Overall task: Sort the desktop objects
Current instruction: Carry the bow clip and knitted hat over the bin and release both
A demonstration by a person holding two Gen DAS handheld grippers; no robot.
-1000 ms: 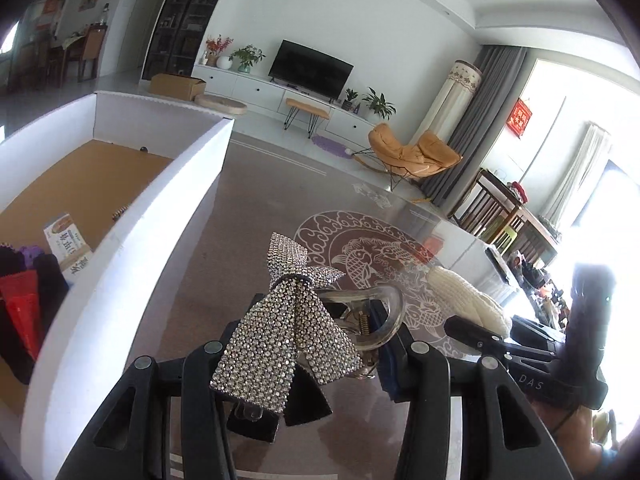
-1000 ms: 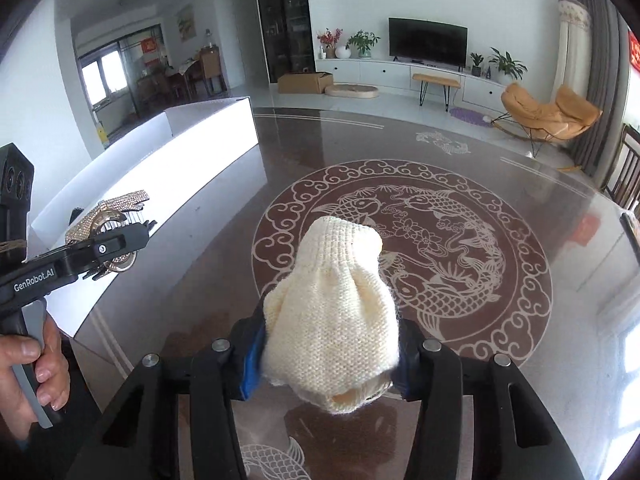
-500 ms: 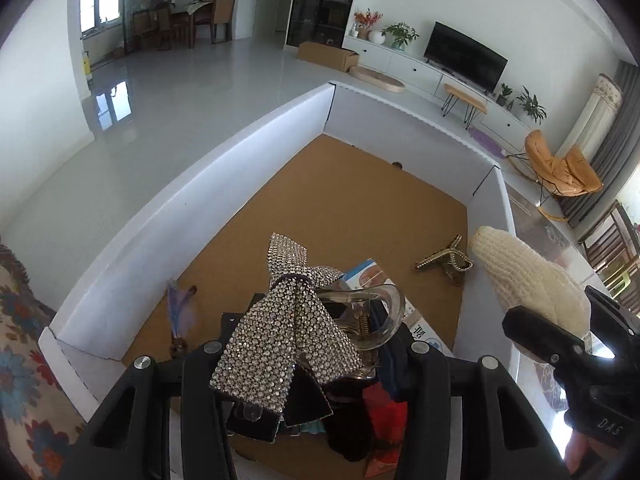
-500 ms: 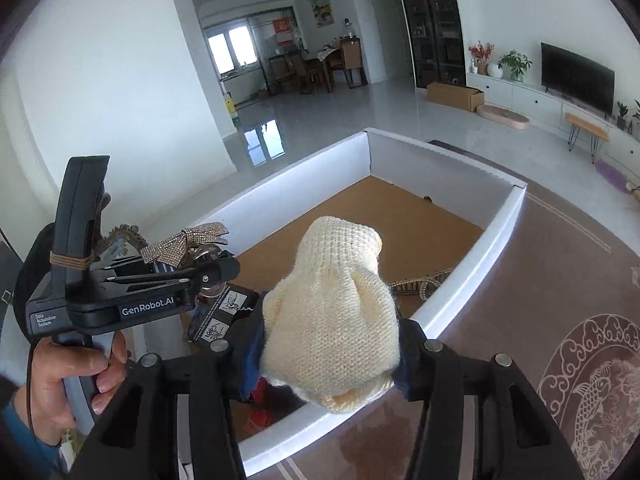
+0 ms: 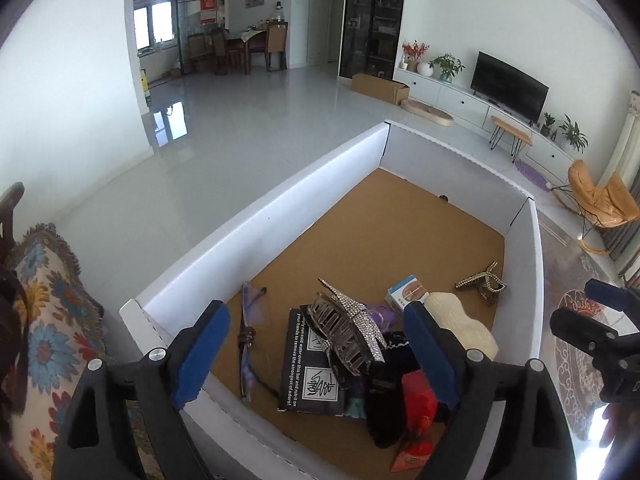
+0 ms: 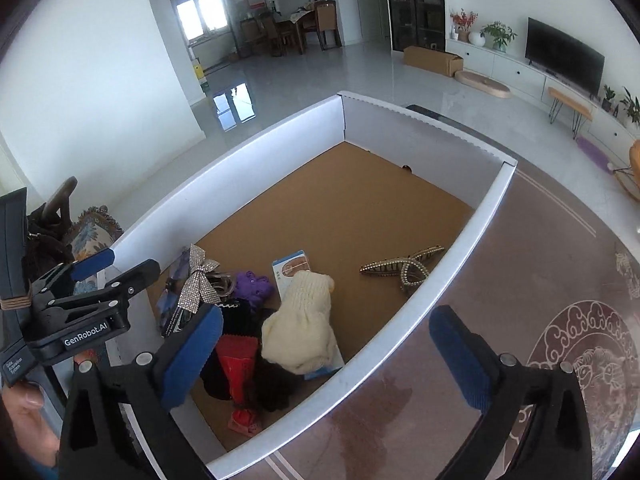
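**Both grippers spread wide above the white box**

The left gripper (image 5: 316, 350) is held over the near left corner of the white box (image 6: 452, 264), its blue-padded fingers (image 5: 200, 356) spread wide with nothing between them. Along the left wall of the box a pair of glasses (image 5: 248, 344) is seen lying on the brown floor. Just to the right, the rhinestone bow clip (image 5: 348, 332) is seen resting on a black printed card (image 5: 310, 368), below and between the left fingers and touched by neither. A purple item (image 6: 252, 286) and a dark cloth pile with a red packet (image 6: 236, 364) are found beside it near the front edge.

The cream knitted sock (image 6: 302, 320) is seen lying on a blue-and-white carton (image 6: 290, 268), in the near middle of the box. It lies ahead of the right gripper (image 6: 326, 360), nearer its left finger (image 6: 192, 360), and is touched by neither finger. The right fingers are likewise spread wide and hold nothing; the right one is held over the brown tabletop (image 6: 520, 280) outside the box wall. A gold claw clip (image 6: 404, 270) is seen alone near the right wall.
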